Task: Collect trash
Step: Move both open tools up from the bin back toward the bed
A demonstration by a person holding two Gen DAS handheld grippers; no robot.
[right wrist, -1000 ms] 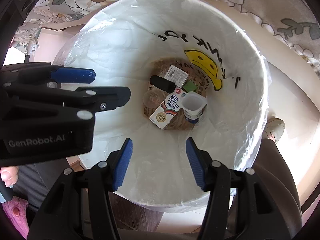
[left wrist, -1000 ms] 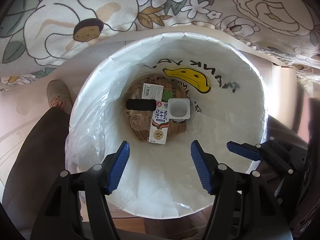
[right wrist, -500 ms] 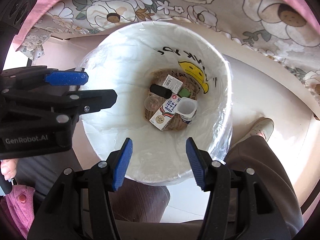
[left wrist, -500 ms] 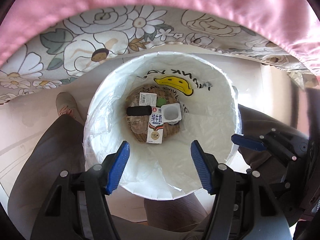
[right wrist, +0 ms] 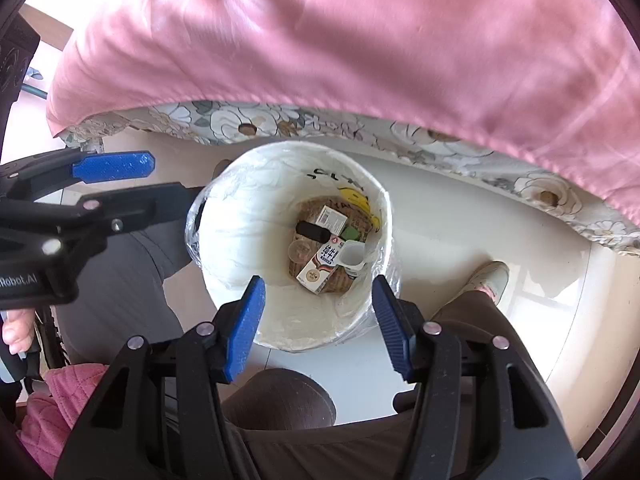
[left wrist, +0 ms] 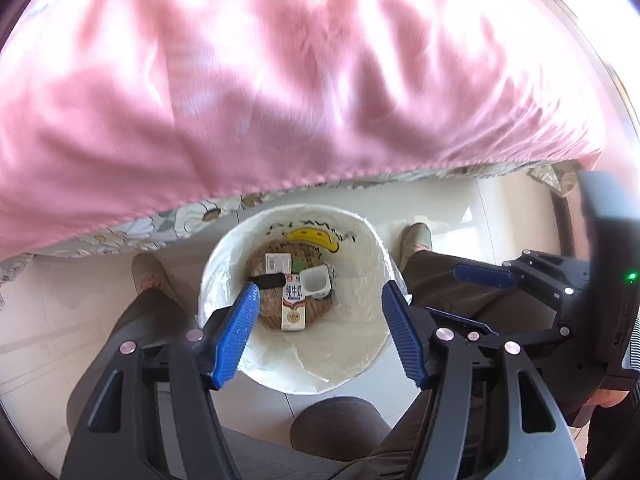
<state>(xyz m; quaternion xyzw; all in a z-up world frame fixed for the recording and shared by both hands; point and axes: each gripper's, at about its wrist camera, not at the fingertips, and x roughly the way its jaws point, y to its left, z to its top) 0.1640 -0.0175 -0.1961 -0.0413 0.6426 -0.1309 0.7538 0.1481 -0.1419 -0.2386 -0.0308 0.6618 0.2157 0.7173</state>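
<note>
A white trash bin [left wrist: 224, 272] lined with a clear bag stands on the floor between the person's legs; it also shows in the right wrist view [right wrist: 228, 216]. Inside lie a milk carton [left wrist: 293, 305] [right wrist: 320, 269], a white yogurt cup [left wrist: 316, 282] [right wrist: 353, 255], a black object [left wrist: 267, 280] [right wrist: 314, 231] and a small white box [left wrist: 277, 261] [right wrist: 331, 218]. My left gripper [left wrist: 320, 330] is open and empty, high above the bin. My right gripper [right wrist: 318, 322] is open and empty, also high above it.
A pink sheet [left wrist: 280, 80] [right wrist: 360, 40] covers a bed with a floral cover [right wrist: 248, 124] just beyond the bin. The person's knees [left wrist: 340, 424] and shoes [left wrist: 148, 272] [right wrist: 486, 280] flank the bin on a pale tiled floor [right wrist: 460, 208].
Both grippers have risen well away from the bin, which now looks much smaller. The pink sheet has come into view. Both grippers stay open and empty.
</note>
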